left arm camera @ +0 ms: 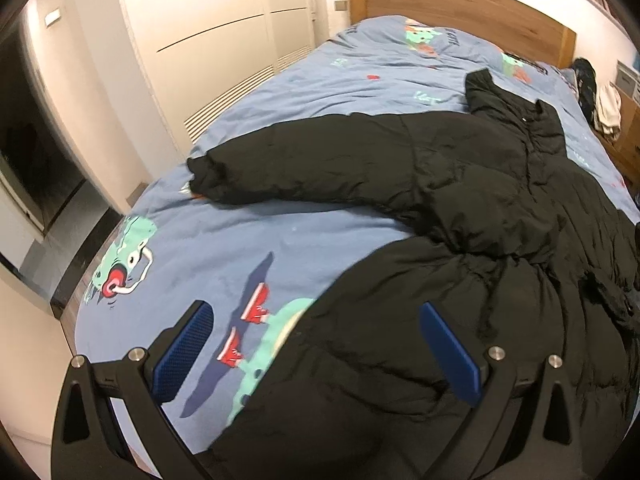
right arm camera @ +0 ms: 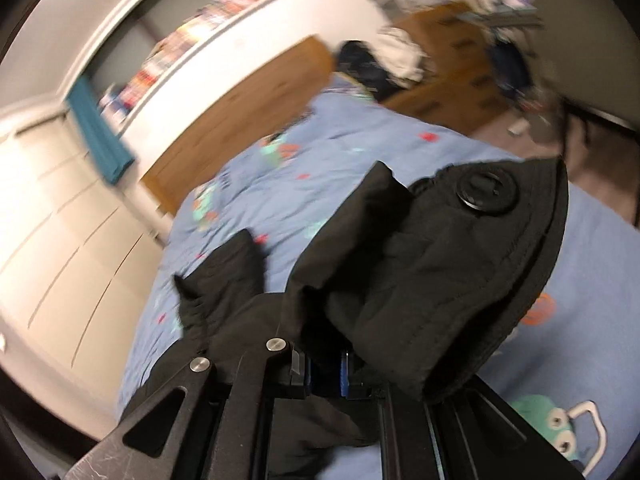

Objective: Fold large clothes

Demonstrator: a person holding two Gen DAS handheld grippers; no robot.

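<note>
A large black puffer jacket (left arm camera: 480, 208) lies spread on the blue cartoon-print bed cover (left arm camera: 280, 88), one sleeve (left arm camera: 280, 160) stretched to the left. My left gripper (left arm camera: 316, 344) is open and empty, its blue pads just above the jacket's lower hem and the cover. My right gripper (right arm camera: 326, 372) is shut on a fold of the jacket (right arm camera: 420, 264). It holds that part, which bears a round black button (right arm camera: 486, 192), lifted above the bed cover (right arm camera: 360, 136). The view is blurred by motion.
A wooden headboard (left arm camera: 460, 4) stands at the bed's far end. White wardrobe doors (left arm camera: 208, 32) run along the left side. Clothes are piled on wooden furniture (left arm camera: 604, 108) at the right. A shelf of books (right arm camera: 224, 12) runs above the headboard.
</note>
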